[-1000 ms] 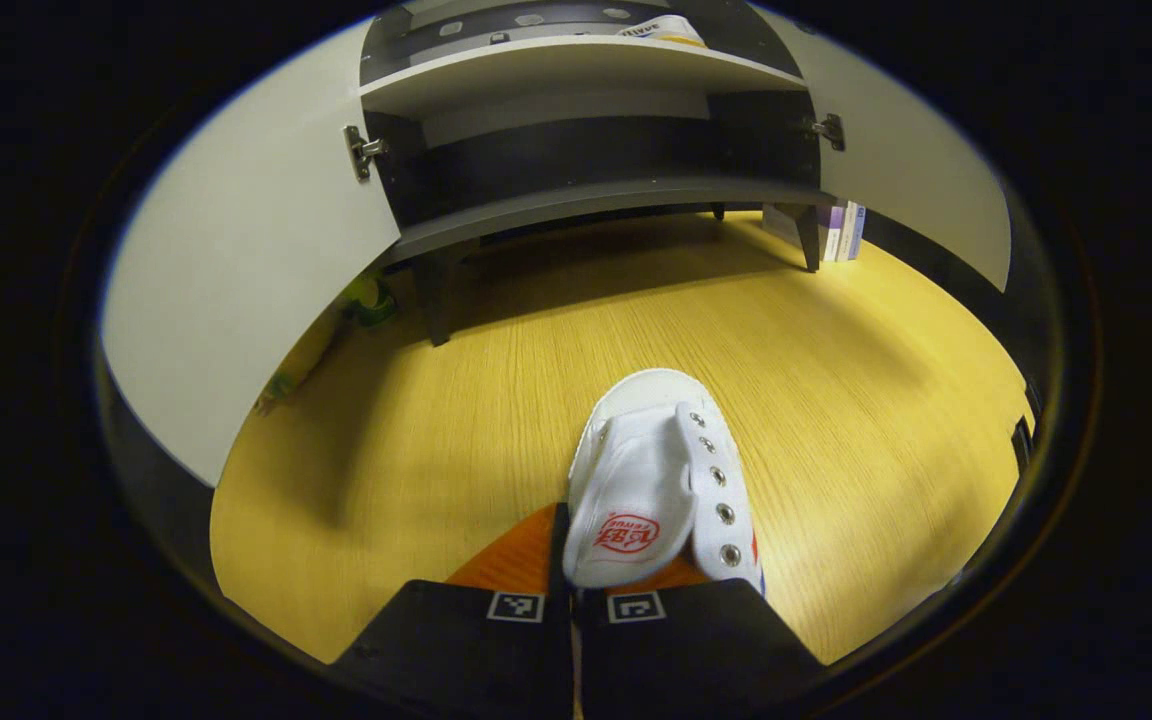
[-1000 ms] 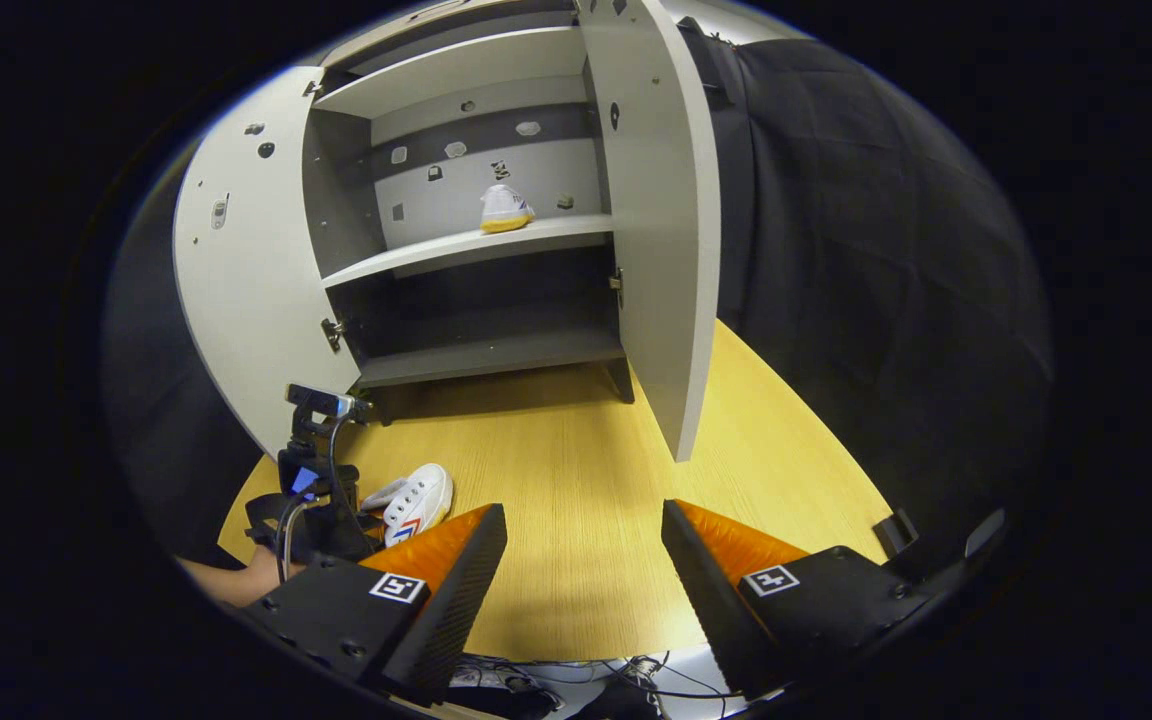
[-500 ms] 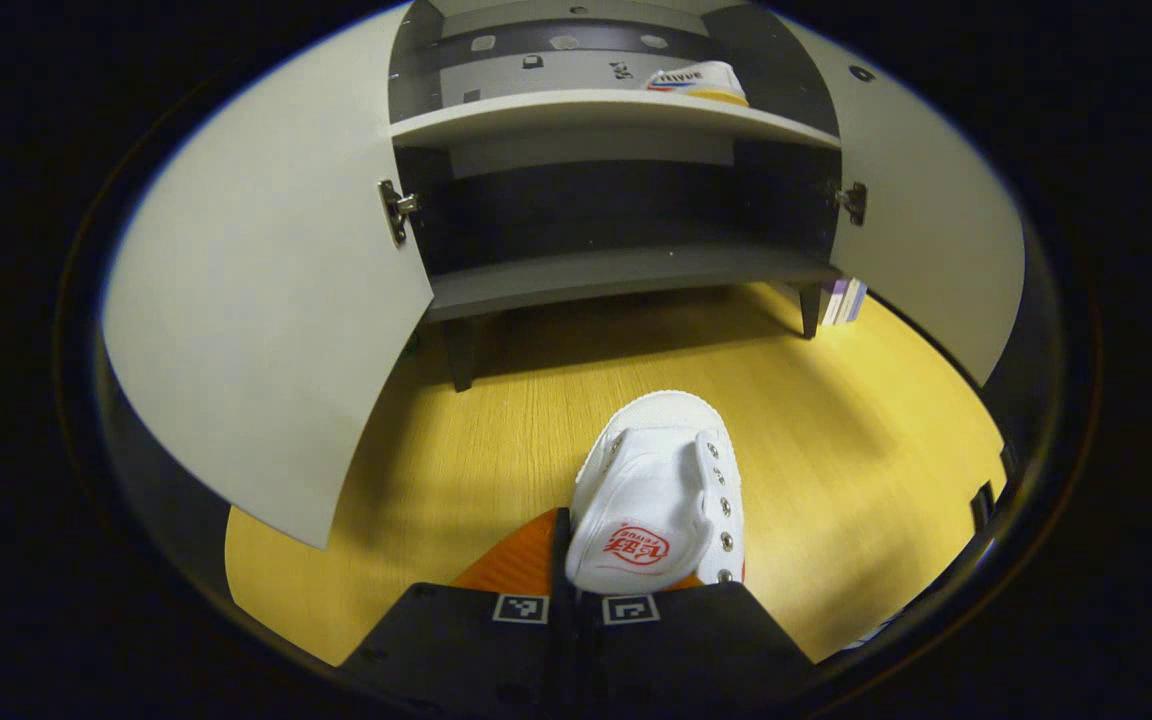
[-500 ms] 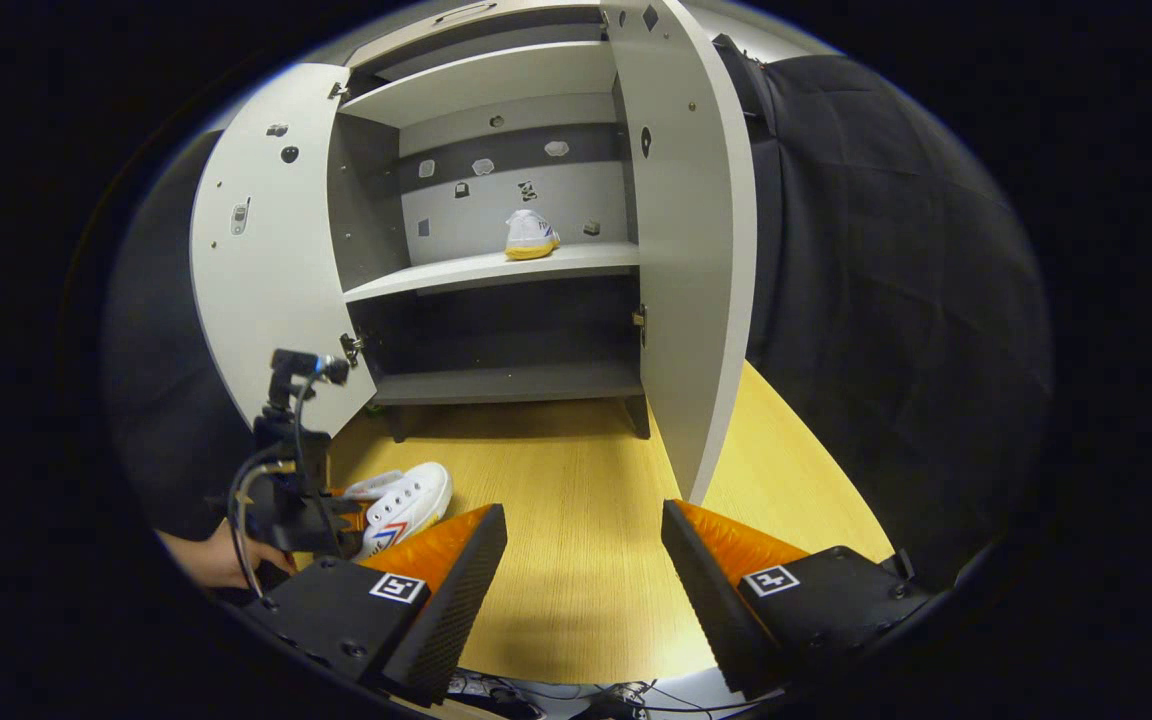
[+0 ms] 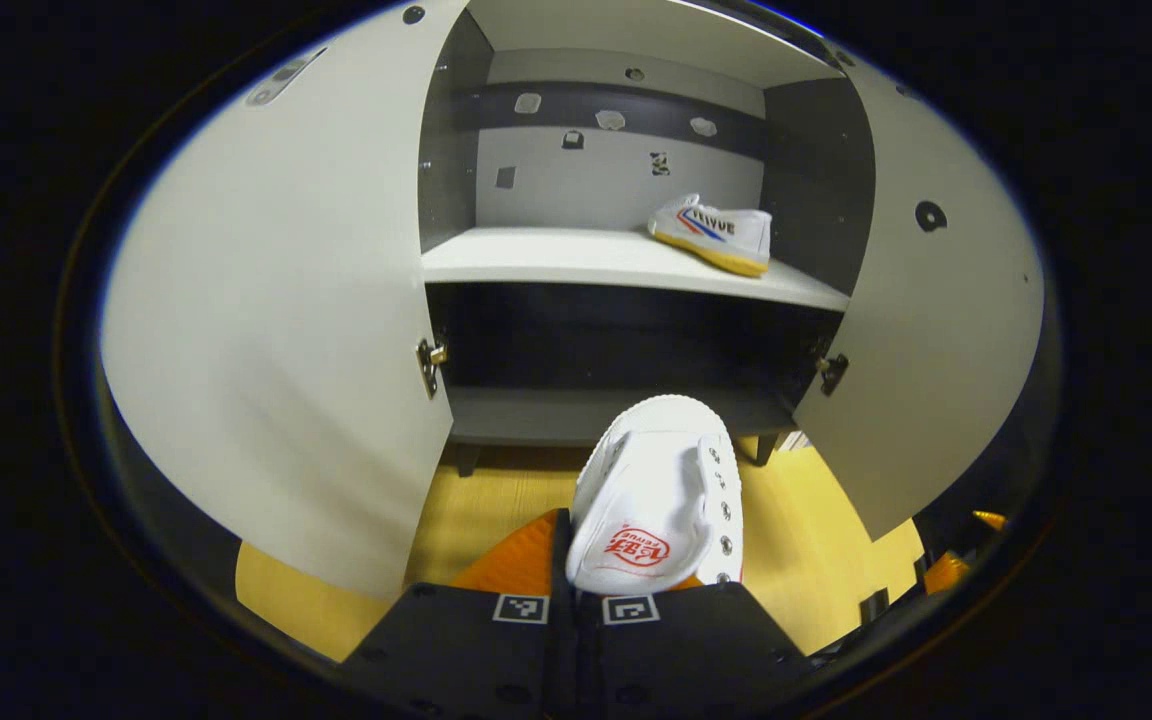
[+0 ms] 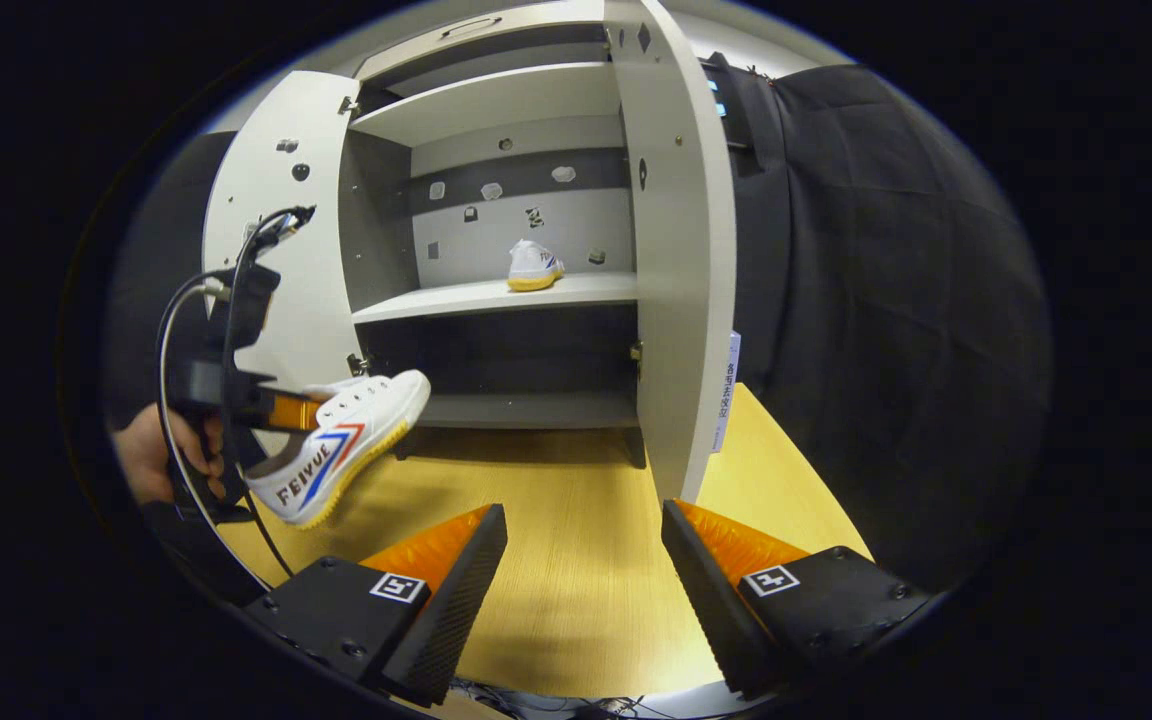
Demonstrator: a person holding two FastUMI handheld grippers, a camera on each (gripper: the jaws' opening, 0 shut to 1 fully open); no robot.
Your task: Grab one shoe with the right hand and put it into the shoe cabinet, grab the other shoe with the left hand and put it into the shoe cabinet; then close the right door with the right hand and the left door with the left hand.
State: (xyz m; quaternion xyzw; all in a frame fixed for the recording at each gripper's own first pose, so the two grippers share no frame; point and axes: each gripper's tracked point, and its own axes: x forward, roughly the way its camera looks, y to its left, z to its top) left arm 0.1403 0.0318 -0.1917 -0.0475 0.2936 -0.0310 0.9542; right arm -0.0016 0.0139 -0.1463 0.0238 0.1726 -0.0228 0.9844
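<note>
My left gripper (image 5: 576, 560) is shut on the heel end of a white canvas shoe (image 5: 658, 495), held in the air with its toe toward the open shoe cabinet (image 5: 626, 255). In the right gripper view, that shoe (image 6: 336, 452) hangs tilted, sole down, left of the cabinet front, with a hand (image 6: 146, 462) holding the left gripper (image 6: 271, 410). The other white shoe (image 5: 711, 233) lies on the middle shelf at its right end, and shows far off as the shelved shoe (image 6: 534, 266). My right gripper (image 6: 584, 530) is open and holds nothing above the wooden surface.
Both cabinet doors stand open: the left door (image 5: 276, 330) and the right door (image 5: 936, 340), whose edge (image 6: 676, 250) stands just ahead of my right gripper. The lower shelf (image 5: 536, 415) is bare. Yellow wood surface (image 6: 576, 590) lies below; black cloth (image 6: 886, 300) hangs at the right.
The left gripper has lifted the shoe off the wood surface and risen toward the cabinet, now level with the lower shelf. The right gripper stays open and has hardly moved.
</note>
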